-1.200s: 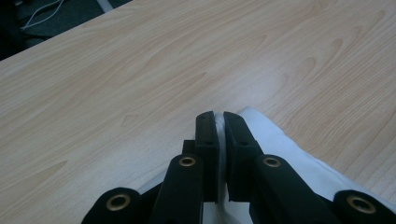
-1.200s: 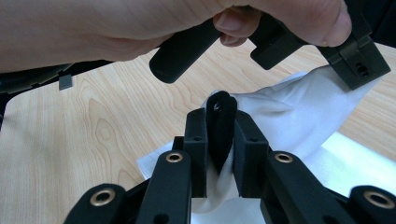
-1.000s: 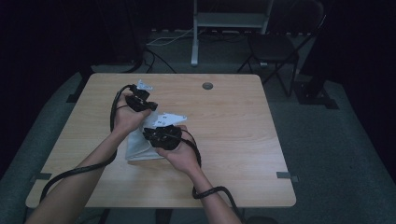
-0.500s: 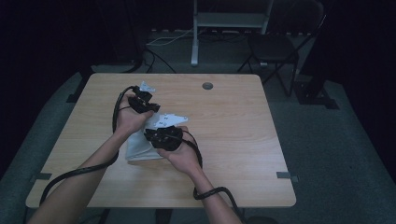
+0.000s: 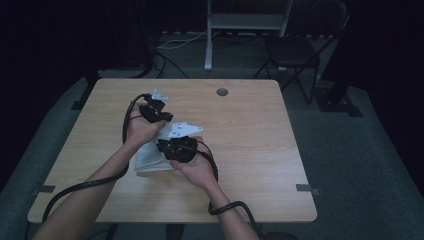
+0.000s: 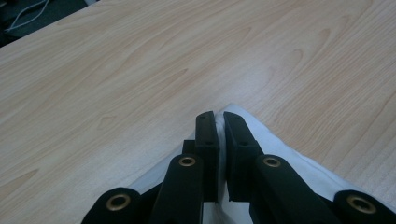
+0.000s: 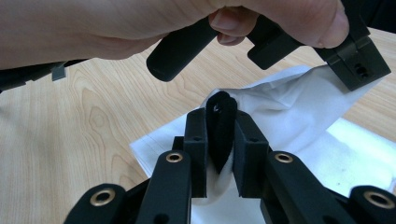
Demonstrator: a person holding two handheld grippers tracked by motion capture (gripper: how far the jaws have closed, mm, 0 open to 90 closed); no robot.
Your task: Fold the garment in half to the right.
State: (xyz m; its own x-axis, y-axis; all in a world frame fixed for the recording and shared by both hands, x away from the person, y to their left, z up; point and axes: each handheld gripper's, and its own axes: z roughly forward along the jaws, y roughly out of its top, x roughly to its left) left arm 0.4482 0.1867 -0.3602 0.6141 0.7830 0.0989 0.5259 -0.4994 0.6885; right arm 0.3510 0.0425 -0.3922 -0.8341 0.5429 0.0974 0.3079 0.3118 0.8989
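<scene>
**A:** So, the floppy white cloth (image 5: 150, 156) sits left of centre on the pale wooden table (image 5: 260, 150), and both tools are on it. The left gripper (image 6: 218, 116) has its jaws pinched tight on a far edge of the fabric; in its own view the white hem runs right between the closed jaws. The right gripper (image 7: 220, 116) is clamped too, with a bunched fold of cloth between the jaws and something small and dark wedged in there.

**B:** Yeah, and in the right gripper view the person's left hand (image 7: 187, 28) hangs just above it, so the two tools are really near each other. What's the risk, do you reckon?

**A:** Probably the pinch on the left. It only has a thin bit of hem, so a pull could slide it out and the fold flops back. Also the near part of the cloth lies loose on the table; lifting both sides unevenly would drag it into a crumple.

**B:** And the black cable (image 5: 85, 186) could snag the near edge.
</scene>
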